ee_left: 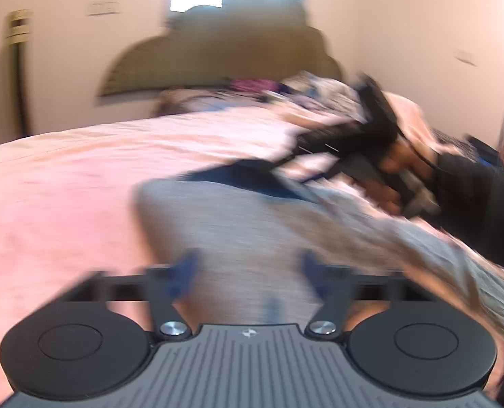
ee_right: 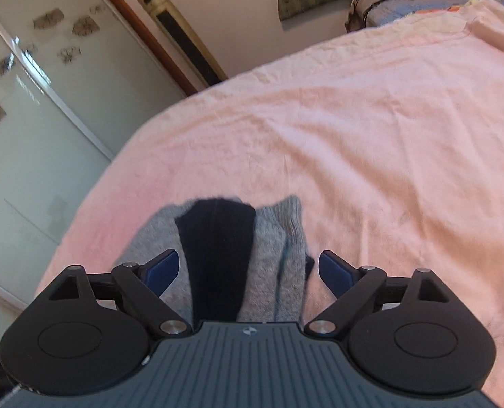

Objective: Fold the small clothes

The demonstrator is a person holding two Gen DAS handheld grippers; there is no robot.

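Grey and navy garment (ee_right: 238,258) lying low in frame on pink bed (ee_right: 371,142). Both grippers, left (ee_left: 247,273) and right (ee_right: 248,270), open, gripping nothing. Probably between folds; next, pinching an edge.

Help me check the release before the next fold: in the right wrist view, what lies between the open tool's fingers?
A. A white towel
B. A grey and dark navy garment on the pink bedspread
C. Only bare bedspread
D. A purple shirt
B: the grey and navy garment lies on the pink bedspread between the right tool's spread fingers, unpinched.

A home bedroom: pink-covered bed (ee_right: 354,119), arched headboard (ee_left: 218,54), mirrored wardrobe doors (ee_right: 31,102).
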